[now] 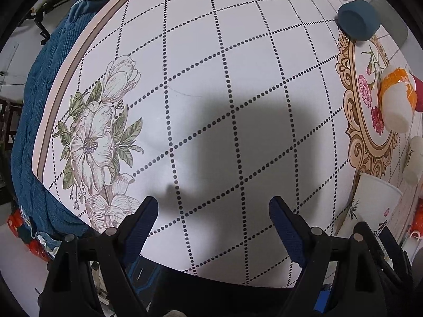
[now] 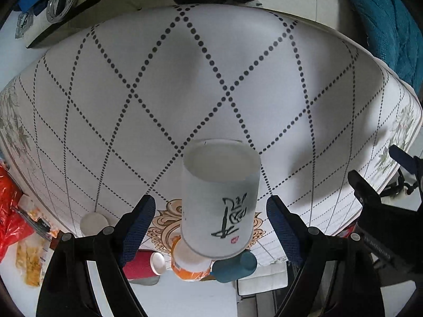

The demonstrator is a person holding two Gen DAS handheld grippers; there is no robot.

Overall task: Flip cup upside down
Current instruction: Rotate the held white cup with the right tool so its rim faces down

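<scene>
A white paper cup with black calligraphy stands between the fingers of my right gripper, flat end up, wider rim down on the tablecloth. The jaws are wide open and do not touch it. The same cup shows at the right edge of the left wrist view, just above the right gripper's black frame. My left gripper is open and empty over the dotted tablecloth.
Other cups stand upside down near the ornate print: a teal one, an orange-and-white one, a red one, a white one. A blue quilt hangs past the table's edge. A red bag lies left.
</scene>
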